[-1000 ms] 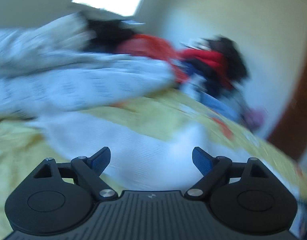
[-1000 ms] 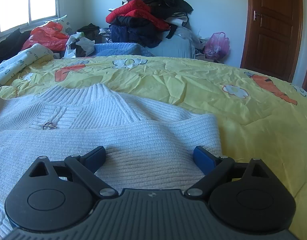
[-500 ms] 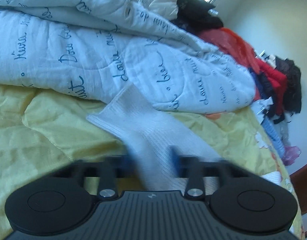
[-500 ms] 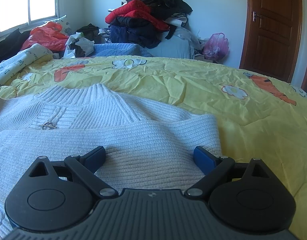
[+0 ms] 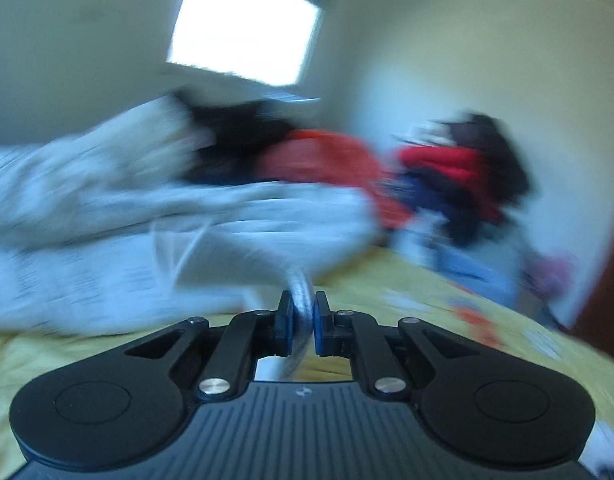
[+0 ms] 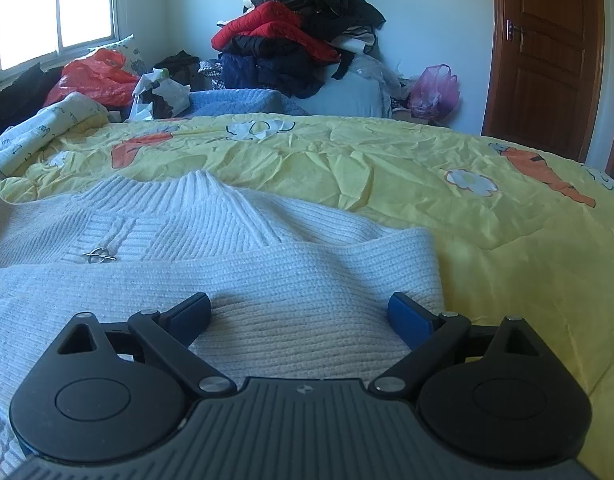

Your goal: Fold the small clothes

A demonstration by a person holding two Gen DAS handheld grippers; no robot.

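Observation:
A white ribbed knit sweater (image 6: 235, 276) lies flat on the yellow bedspread (image 6: 447, 200), with one sleeve folded across its body and a small metal clasp on its chest. My right gripper (image 6: 301, 314) hovers open just over that folded sleeve, nothing between its blue pads. In the blurred left wrist view my left gripper (image 5: 303, 320) is shut on a bunched strip of the sweater's other sleeve (image 5: 301, 292), which rises from the pads and fans out ahead.
A white quilt with printed writing (image 5: 107, 240) is heaped on the bed's left side. Beyond the bed sit an orange plastic bag (image 6: 95, 80), a tall pile of red and dark clothes (image 6: 299, 44) and a pink bag (image 6: 433, 88). A brown door (image 6: 543, 60) stands at right.
My left gripper went from wide open to shut on the white sleeve, then lifted and swung with it, blurring its view. The right gripper and the sweater's body have stayed still.

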